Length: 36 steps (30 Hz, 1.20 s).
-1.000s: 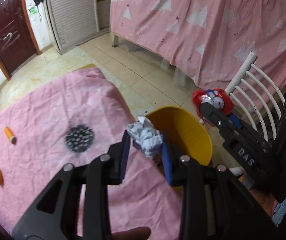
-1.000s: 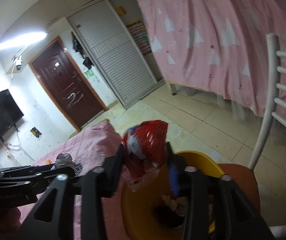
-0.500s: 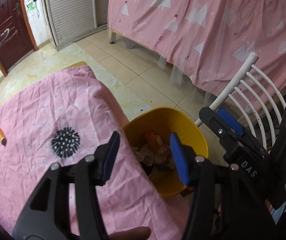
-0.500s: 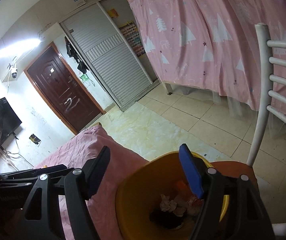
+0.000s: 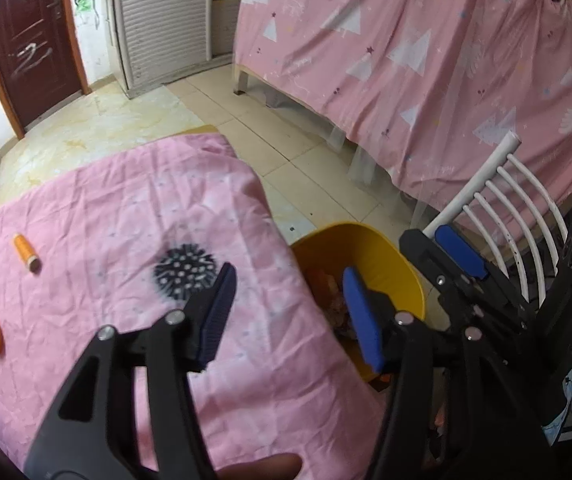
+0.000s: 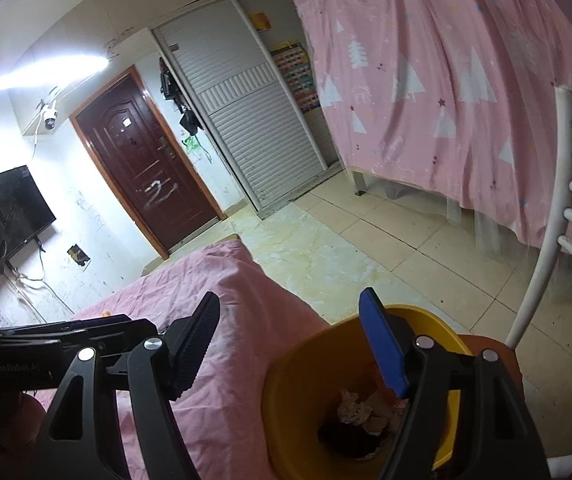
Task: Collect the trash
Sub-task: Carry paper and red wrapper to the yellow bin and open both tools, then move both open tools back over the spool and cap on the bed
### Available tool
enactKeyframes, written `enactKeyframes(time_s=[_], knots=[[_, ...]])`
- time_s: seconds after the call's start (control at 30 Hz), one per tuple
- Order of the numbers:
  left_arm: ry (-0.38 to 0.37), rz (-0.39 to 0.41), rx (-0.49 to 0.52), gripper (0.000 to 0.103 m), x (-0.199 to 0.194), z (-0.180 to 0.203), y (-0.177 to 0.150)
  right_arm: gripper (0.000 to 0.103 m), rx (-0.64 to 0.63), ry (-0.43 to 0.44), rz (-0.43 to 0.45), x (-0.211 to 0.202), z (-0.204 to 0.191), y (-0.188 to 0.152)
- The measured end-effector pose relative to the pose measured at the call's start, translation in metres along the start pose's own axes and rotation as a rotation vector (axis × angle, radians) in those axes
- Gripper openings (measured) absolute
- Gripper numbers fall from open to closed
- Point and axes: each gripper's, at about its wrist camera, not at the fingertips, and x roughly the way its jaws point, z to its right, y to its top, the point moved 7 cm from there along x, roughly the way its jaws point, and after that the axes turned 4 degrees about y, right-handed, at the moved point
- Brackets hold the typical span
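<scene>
Gone from both claws — crumpled paper and red wrapper now down in yellow bin (image 6: 302, 364); left gripper (image 5: 290, 312) opening, right gripper (image 6: 298, 344) released, both empty — more trash next.

The left gripper (image 5: 290, 304) points steeply downward, its 2 blue-padded fingers (image 5: 360, 316) spread and opening further, with nothing between them. A fingertip of the hand holding it shows at 6 o'clock in the left wrist view. The right gripper (image 6: 292, 346) tilts gently downward, jaws wide apart and empty. In the left wrist view it sits at 3 o'clock; in the right wrist view the left one lies at 9 o'clock.
</scene>
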Motion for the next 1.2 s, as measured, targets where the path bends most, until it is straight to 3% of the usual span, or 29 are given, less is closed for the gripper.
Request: enactKeyframes(time_s=[0.6,1.2], knots=[[0.056,0.029,-0.126,0.054,-0.034,-0.092,-0.015,0.067,-0.097,0.083,-0.085,0.032,-0.082,-0.022],[0.15,0.047,-0.275,0.053,-0.057,-0.219,-0.04,0.067,-0.265,0.132,-0.192,0.084,-0.192,-0.046]])
